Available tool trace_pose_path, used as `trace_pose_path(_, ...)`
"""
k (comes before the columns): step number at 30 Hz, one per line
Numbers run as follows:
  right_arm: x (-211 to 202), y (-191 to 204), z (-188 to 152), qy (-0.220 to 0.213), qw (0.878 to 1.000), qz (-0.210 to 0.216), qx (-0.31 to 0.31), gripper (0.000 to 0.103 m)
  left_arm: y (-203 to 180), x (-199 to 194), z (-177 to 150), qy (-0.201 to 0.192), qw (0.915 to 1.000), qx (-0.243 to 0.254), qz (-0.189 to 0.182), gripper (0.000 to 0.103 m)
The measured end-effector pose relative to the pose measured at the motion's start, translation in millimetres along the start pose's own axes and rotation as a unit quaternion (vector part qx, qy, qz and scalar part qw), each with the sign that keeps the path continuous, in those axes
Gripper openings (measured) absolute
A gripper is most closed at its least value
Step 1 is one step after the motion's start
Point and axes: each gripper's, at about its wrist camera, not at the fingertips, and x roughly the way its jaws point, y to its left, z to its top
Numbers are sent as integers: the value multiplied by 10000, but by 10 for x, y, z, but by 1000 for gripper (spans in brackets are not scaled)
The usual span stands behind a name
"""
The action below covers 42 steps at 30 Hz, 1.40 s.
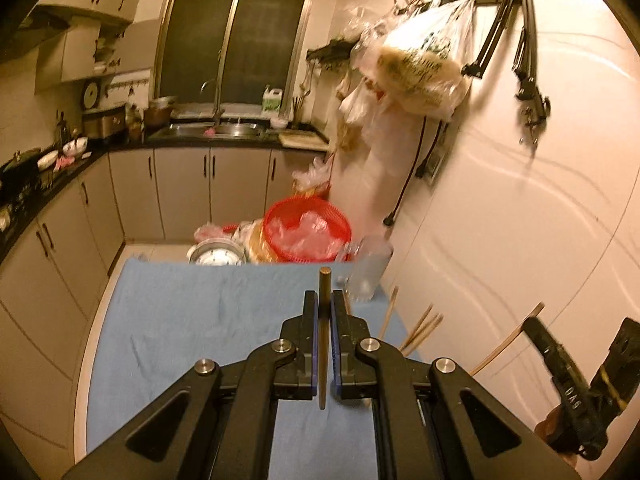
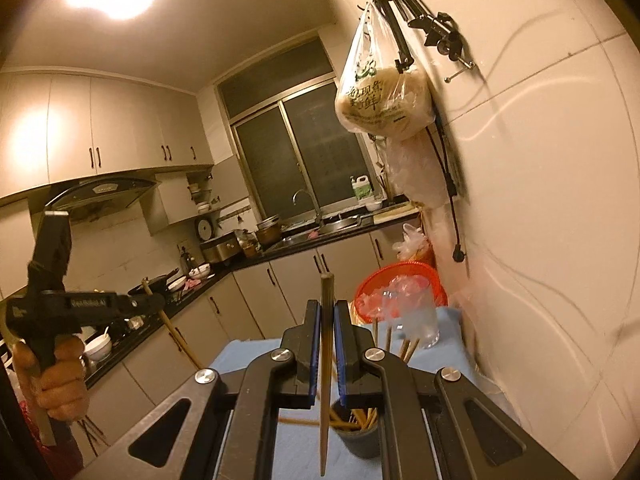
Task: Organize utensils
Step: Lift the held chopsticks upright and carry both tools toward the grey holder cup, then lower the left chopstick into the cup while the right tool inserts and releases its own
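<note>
In the left wrist view my left gripper (image 1: 325, 298) is shut on a brown chopstick (image 1: 324, 328) that runs lengthwise between its blue pads, above a blue towel (image 1: 180, 320). My right gripper (image 2: 327, 308) is likewise shut on a chopstick (image 2: 326, 344), its tip hanging over a dark cup (image 2: 362, 438) that holds several chopsticks. Beyond, a clear glass (image 2: 418, 320) stands at the towel's far right. The right wrist view shows the left gripper (image 2: 156, 302) raised at left, held by a hand (image 2: 56, 384), its chopstick (image 2: 178, 334) slanting down.
A red mesh basket (image 1: 308, 228) with plastic sits past the table's far edge beside a round scale (image 1: 218, 256). A white wall (image 1: 520, 200) runs close along the right, with hanging bags (image 1: 420, 76) and a hook rail. Kitchen counters (image 1: 224, 136) lie left and far.
</note>
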Motion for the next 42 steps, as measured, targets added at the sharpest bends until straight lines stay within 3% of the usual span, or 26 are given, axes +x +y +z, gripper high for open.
trace_pose_path(5,189,-28,134,-79,9998,-137,-74,7,-146,118,244,-50,9999,60,-90,6)
trace_pose_path(12,516,-104,193,-93,9994,-310,-86,7,-239,447,284,121,9993,24,-364,6)
trace_pose_path(26,953,-77,-265,229,9962,-588,-608,7,-301,1185,-139,492,9979,218,-349,6)
trace_pose_path(42,1117,-218,-691,749,9946,-587,-416,7,-216,1548,-573,1014,9931,362,-459,7)
